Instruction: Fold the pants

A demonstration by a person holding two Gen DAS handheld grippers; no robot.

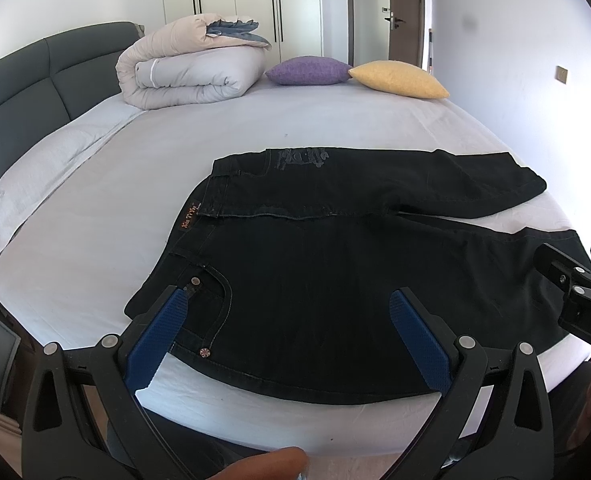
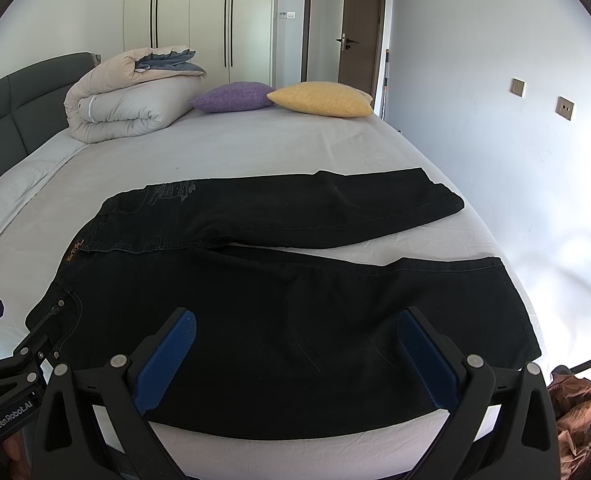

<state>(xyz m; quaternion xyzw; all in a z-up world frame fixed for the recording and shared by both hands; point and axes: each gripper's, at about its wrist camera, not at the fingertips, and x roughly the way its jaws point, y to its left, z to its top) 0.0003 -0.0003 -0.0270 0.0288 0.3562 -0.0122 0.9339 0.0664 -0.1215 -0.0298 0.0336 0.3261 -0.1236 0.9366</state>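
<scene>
Black jeans (image 1: 335, 264) spread flat on bed, waistband left, legs splayed apart rightward.

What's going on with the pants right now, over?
Left gripper and right gripper open, hovering over the near leg. Black pants spread flat on bed, unfolded. Nothing in the way.

Bright daylight enters from the right of the white-sheeted bed (image 2: 255, 152), washing out its right edge; the fisheye bends the dark-cornered edges, everything sharp.
</scene>
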